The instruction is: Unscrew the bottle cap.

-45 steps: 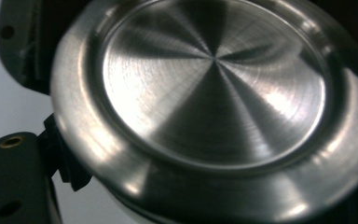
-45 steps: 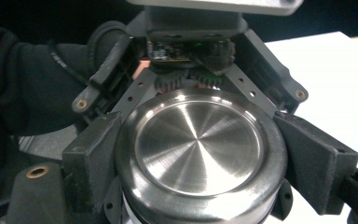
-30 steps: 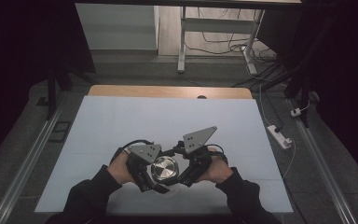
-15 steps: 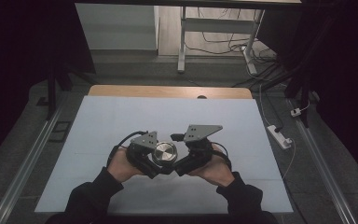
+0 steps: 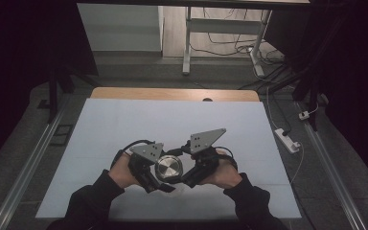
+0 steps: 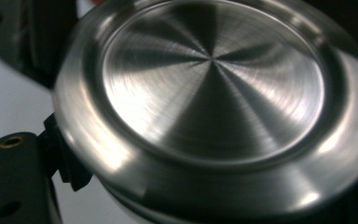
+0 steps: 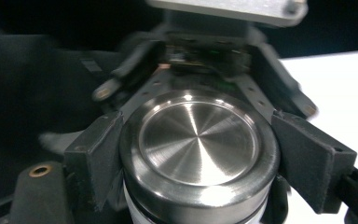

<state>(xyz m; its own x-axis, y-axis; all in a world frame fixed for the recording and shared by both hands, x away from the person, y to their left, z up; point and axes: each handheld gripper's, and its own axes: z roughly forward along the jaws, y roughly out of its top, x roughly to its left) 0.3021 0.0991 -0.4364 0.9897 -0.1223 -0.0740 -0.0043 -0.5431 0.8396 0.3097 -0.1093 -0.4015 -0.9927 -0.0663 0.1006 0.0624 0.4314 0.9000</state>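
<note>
- The steel canister [image 5: 167, 168] sits right between the two claws, off the white table [image 5: 172, 120] and just ahead of the person's knuckles.
- Right gripper [image 5: 188, 176]: clamped on it. Its own view shows the black pads [image 7: 93, 154] pressed against either side of the rim, with the flat brushed top facing up out of the jaws.
- Left gripper [image 5: 157, 178]: it's jammed up against the canister from the opposite side, and the lid fills most of its camera. One jaw peeks out below and to the side of the rim. I honestly can't tell whether it's squeezing or just resting there.
- What changed: half a second ago the whole bundle was a bit further out over the table, and now it's back closer to the person. That's roughly where it was a second ago. The grey plate on the right claw has also tipped to a different angle, so that wrist has been turning.
- My read: both claws have stayed on the can the whole time, so nobody's letting go. A turning wrist with the other claw bracing looks like someone working the top loose, or re-seating their hold on it. I see no gap at the seam, so I'd guess the lid isn't off yet.
- Writing: nothing. The top is plain spun steel with no logo, engraving or sticker. A white band shows under the rim, nearest the right claw's camera, and it's blank as far as I can see.
</note>
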